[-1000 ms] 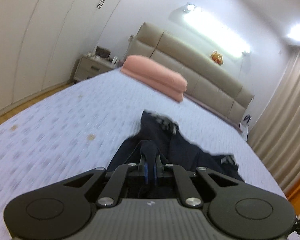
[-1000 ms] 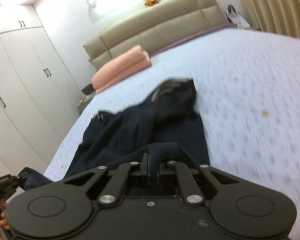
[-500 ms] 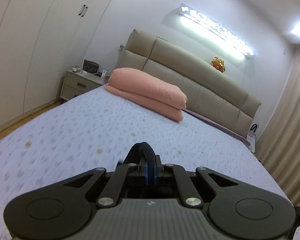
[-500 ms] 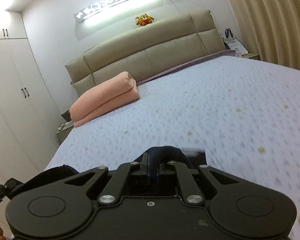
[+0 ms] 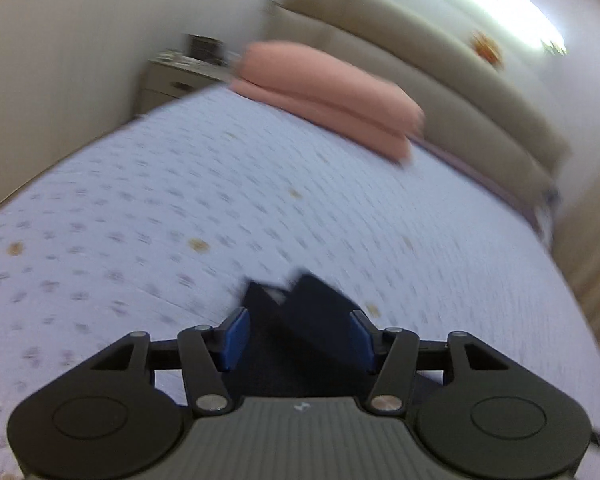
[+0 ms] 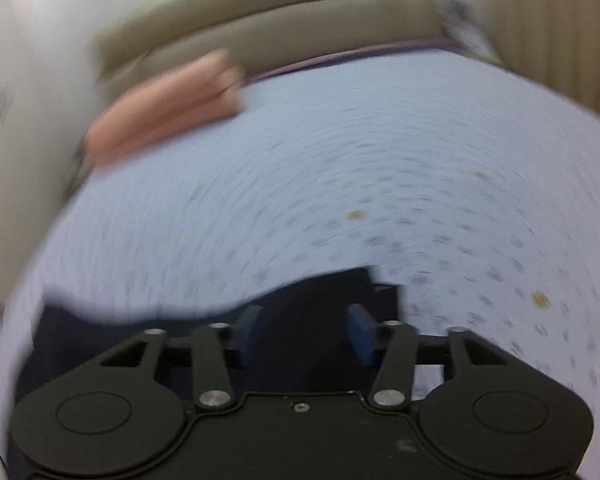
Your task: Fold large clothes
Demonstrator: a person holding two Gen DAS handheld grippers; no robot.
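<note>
- Looking through your left wrist view: the left gripper (image 5: 300,334) has its jaws wide, the dark garment (image 5: 304,320) lying between them on the bed (image 5: 140,208). It's probably soft and limp, so take an edge or corner.
- In your right wrist view, the right gripper (image 6: 304,330) is likewise wide over the garment (image 6: 140,320); pink bedding (image 6: 160,120) sits by the headboard (image 6: 260,28), all blurred.

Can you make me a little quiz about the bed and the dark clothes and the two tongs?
1. True or false: both tongs are spread open over the dark garment.
2. What colour is the folded blanket near the headboard? A) pink B) green C) yellow
3. Fill in: the garment lies on the ____.

Key: 1 true, the left tongs and right tongs both gape, gripping nothing. 2 A. 3 bed.
</note>
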